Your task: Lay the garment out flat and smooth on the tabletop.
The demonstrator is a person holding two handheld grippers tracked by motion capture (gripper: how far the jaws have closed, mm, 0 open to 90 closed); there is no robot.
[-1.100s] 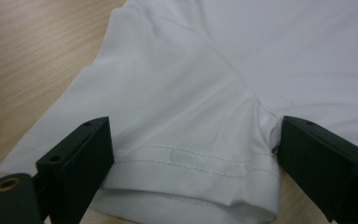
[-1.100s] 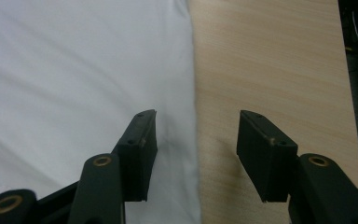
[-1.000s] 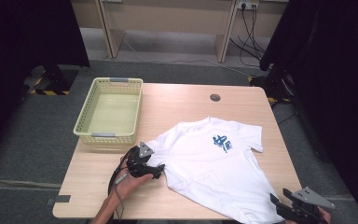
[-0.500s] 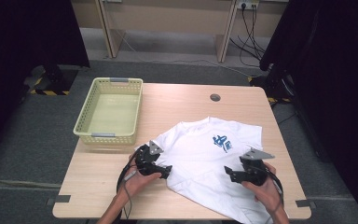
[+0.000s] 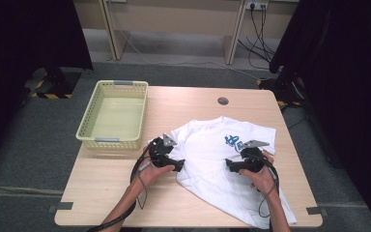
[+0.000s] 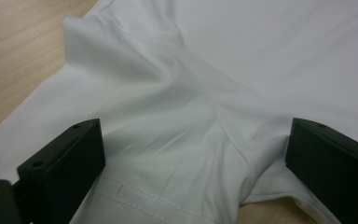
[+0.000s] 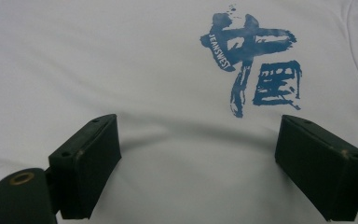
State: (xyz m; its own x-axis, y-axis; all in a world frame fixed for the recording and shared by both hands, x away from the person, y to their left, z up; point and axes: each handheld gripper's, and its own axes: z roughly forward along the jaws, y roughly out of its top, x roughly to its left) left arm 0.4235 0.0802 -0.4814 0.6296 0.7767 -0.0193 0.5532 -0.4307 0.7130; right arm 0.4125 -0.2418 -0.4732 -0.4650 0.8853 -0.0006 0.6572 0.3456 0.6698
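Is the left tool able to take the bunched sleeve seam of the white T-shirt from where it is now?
Probably yes: the left tool is open, the T-shirt fold lies between its jaws, and nothing blocks it.

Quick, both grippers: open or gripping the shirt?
Left gripper: open, jaws just widened, white T-shirt beneath, not pinched.
Right gripper: open, just widened, holding nothing.

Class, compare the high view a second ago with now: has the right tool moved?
Yes. The right tool has come in from the table's near right corner, leftward onto the white T-shirt, below its blue print. Its jaws have just been opening, nothing gripped.
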